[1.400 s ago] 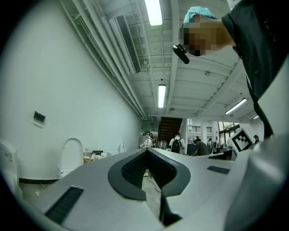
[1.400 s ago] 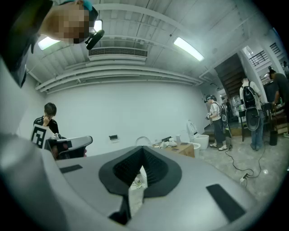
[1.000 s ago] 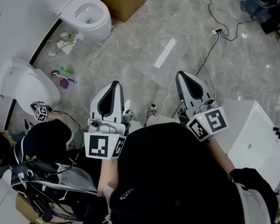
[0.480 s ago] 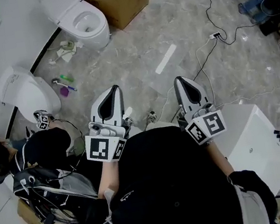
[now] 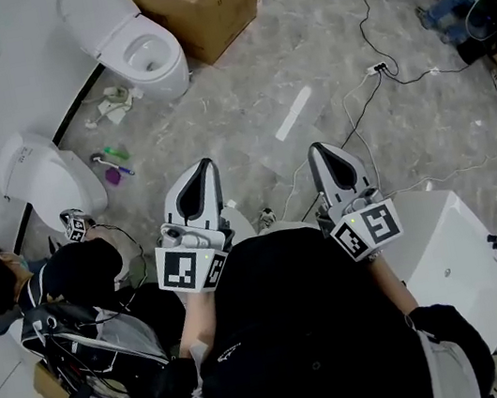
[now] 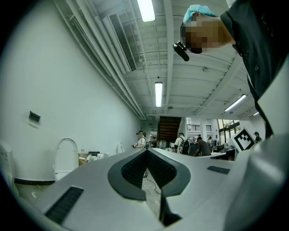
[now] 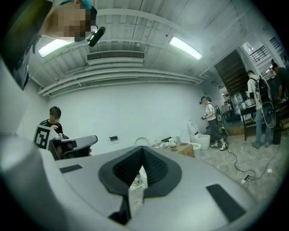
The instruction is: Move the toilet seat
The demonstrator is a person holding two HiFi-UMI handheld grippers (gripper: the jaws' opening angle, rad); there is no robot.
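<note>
Both tongs closed, empty: left gripper (image 5: 203,165), right gripper (image 5: 320,148) side by side, near your body. Toilet seat (image 5: 175,61) far left, beside cardboard box (image 5: 205,5), well apart from both. Toilet lower in head view than second ago: you're closing in, reach not begun.

The left gripper (image 5: 202,168) and right gripper (image 5: 318,150) have smooth, matt pale-grey plastic shells, and their fingers are lined with dark ribbed pads (image 6: 135,168) that look rubbery. Ahead of the fingertips the floor (image 5: 241,99) is grey veined stone or tile with a soft sheen (light glints on it). Beyond it stand a glossy white toilet (image 5: 146,59) and a matt brown cardboard box (image 5: 214,4), and left of the left fingers the toilet seat (image 5: 49,176) looks like smooth white plastic.
</note>
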